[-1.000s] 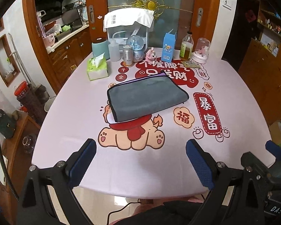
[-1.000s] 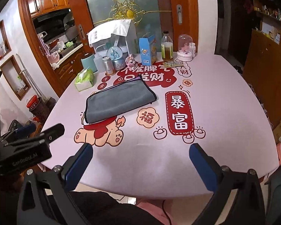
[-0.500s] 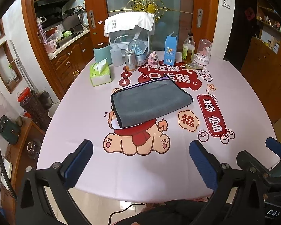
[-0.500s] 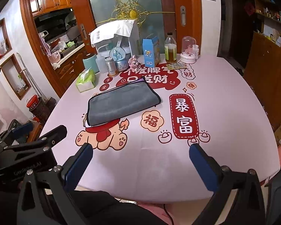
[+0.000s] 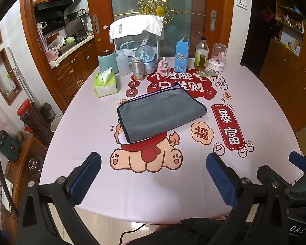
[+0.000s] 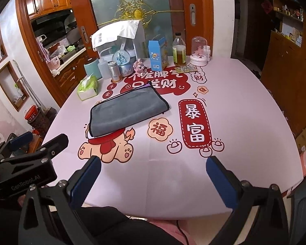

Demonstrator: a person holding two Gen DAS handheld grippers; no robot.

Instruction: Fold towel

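While both grippers' jaws gape wide, the towel (image 5: pixel 161 113) lies folded on the table (image 5: pixel 265 106) (pink, cartoon-printed).

left claw (image 5: pixel 153 170) wide open, empty — right claw (image 6: pixel 153 169) same, side by side, level.

Surface: table (image 5: pixel 75 134) (image 6: pixel 244 106), pink printed cloth.
Centre: grey towel (image 5: pixel 161 114) (image 6: pixel 128 111), folded, flat.
Left of towel: tissue pack (image 5: pixel 105 82) (image 6: pixel 87 86).
Beyond towel: blue carton (image 5: pixel 181 58) (image 6: pixel 158 56), oil bottle (image 5: pixel 202 56) (image 6: pixel 179 51), snow globe (image 5: pixel 146 60) (image 6: pixel 123 63).
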